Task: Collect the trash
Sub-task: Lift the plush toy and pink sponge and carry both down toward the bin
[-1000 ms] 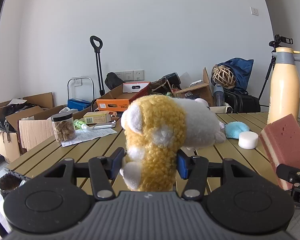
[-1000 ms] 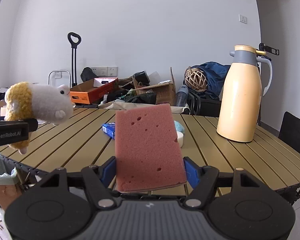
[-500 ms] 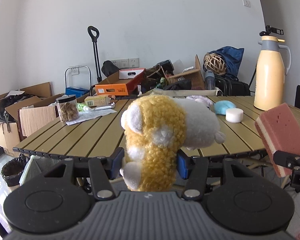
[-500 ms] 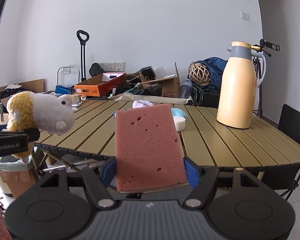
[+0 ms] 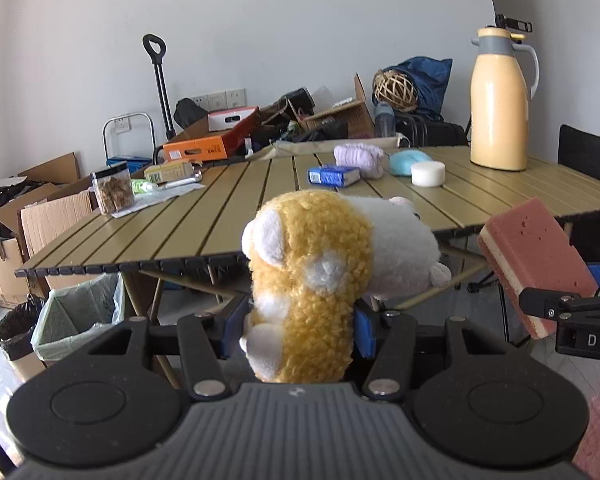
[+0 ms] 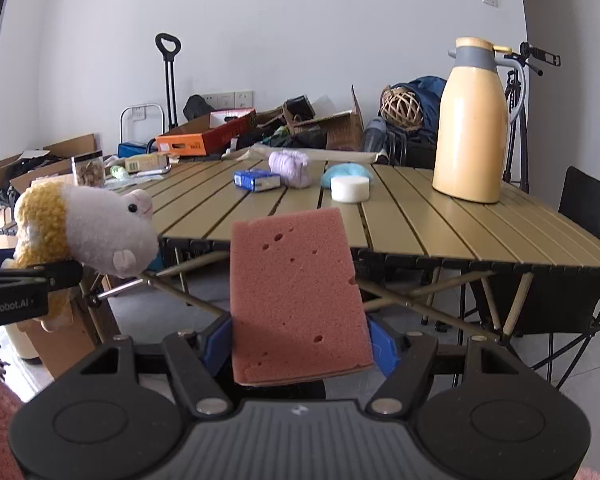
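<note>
Both grippers backed off table (image 5: 204,224), plush toy (image 5: 312,304), sponge (image 6: 296,300) clamped

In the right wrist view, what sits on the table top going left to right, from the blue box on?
Blue box → lilac fluffy bundle → light blue fluffy thing → white round puck → cream thermos jug.

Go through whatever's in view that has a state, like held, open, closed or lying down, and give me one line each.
left gripper: shut on the plush toy
plush toy: held off the table
right gripper: shut on the sponge
sponge: held upright, off the table
thermos jug: upright on the table, lid on
snack jar: upright, lid on
blue box: lying flat on the table
lined bin: open, beside the table
</note>
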Demonstrator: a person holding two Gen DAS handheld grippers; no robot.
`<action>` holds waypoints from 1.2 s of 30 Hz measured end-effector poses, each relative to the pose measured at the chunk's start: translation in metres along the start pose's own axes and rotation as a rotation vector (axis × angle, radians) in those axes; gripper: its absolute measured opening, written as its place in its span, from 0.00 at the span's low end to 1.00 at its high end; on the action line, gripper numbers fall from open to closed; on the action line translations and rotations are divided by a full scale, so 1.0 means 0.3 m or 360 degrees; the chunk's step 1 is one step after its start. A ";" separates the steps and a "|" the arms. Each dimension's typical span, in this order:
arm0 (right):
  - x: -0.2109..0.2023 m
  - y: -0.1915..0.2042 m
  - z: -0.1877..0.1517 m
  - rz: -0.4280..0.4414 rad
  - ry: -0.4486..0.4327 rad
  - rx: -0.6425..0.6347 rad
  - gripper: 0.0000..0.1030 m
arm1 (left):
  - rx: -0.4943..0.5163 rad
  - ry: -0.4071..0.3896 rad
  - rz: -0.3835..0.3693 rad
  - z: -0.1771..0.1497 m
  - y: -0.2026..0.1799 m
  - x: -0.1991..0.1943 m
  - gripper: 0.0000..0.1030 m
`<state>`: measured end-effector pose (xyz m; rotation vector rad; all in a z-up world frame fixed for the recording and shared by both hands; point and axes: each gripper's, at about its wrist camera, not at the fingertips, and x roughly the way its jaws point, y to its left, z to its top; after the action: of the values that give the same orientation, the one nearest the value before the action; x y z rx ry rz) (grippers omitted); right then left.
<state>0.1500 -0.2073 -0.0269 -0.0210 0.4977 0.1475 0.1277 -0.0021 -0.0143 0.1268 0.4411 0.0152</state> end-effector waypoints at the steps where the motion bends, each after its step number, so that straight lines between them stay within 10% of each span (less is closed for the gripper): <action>1: 0.002 -0.001 -0.009 0.0003 0.0017 -0.0001 0.67 | 0.0004 0.0016 -0.0004 -0.008 -0.002 0.003 0.53; 36: 0.290 -0.061 -0.287 0.0033 0.0647 0.0103 0.67 | 0.0038 0.0569 0.0019 -0.268 0.048 0.305 0.53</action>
<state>0.1875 -0.2184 -0.1443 0.0182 0.9086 0.1481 0.1764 0.0255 -0.1233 0.1509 0.7975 0.0444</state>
